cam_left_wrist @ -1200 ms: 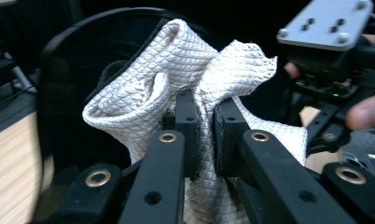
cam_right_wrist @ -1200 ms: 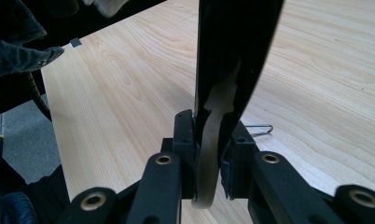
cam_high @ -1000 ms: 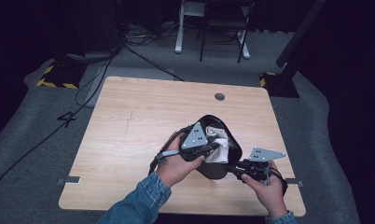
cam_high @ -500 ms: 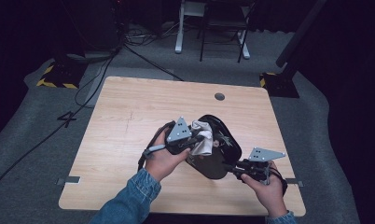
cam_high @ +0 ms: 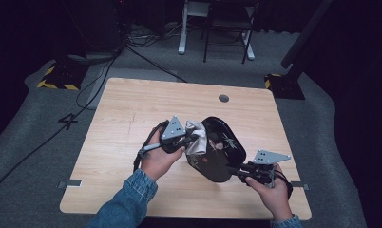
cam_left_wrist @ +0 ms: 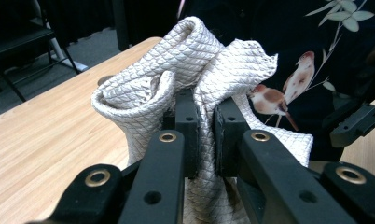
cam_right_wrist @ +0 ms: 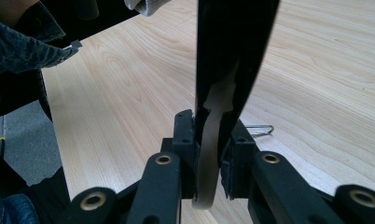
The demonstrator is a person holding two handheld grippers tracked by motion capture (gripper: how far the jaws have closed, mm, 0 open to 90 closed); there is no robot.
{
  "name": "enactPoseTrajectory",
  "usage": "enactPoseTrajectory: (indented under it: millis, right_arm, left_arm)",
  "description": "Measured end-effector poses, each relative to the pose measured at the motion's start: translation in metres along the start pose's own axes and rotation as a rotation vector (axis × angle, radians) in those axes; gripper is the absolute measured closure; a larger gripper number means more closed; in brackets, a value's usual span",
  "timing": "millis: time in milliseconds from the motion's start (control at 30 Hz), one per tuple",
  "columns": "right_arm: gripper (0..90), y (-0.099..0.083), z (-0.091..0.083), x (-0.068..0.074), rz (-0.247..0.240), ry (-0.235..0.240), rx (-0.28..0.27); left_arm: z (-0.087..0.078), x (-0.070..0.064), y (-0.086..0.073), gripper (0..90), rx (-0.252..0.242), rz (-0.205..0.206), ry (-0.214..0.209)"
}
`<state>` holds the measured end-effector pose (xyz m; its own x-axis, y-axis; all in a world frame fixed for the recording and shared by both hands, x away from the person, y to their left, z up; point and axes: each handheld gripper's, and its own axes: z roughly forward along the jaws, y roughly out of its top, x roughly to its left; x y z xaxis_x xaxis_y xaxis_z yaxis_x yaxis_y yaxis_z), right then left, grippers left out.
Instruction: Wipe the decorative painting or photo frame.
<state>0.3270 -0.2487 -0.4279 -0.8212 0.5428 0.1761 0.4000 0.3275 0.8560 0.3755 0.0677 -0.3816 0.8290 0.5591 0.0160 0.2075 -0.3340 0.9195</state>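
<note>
Black lacquered tray (cam_high: pixel 221 152), decorated with birds and leaves, stands tilted on edge above the middle of the wooden counter (cam_high: pixel 132 109). Right tool (cam_high: pixel 240 172) pinches the tray's near rim between its jaws; the right gripper view shows the thin rim (cam_right_wrist: pixel 223 70) rising upright from them. Left tool (cam_high: pixel 193 139) is clamped on a white quilted cloth (cam_left_wrist: pixel 195 70), bunched and pressed against the tray's inner face. A metal clip (cam_right_wrist: pixel 259 129) lies on the counter beside the rim.
</note>
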Motion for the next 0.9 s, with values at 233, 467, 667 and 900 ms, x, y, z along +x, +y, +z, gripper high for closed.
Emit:
enactPoseTrajectory:
  millis: [233, 467, 667, 900]
  right_arm:
    - [78.9, 0.0, 0.0, 0.0, 0.0, 0.0, 0.002]
    - [78.8, 0.0, 0.0, 0.0, 0.0, -0.001, 0.004]
    - [78.9, 0.0, 0.0, 0.0, 0.0, -0.002, 0.007]
    - [78.8, 0.001, 0.001, 0.0, 0.0, -0.005, 0.004]
  left_arm:
    - [0.007, -0.017, 0.002, 82.6, 0.016, 0.029, -0.039]
    - [0.017, -0.035, 0.003, 82.5, 0.018, 0.054, -0.091]
    - [0.023, -0.044, 0.003, 82.5, 0.021, 0.069, -0.111]
    - [0.022, -0.04, 0.0, 82.4, 0.014, 0.062, -0.102]
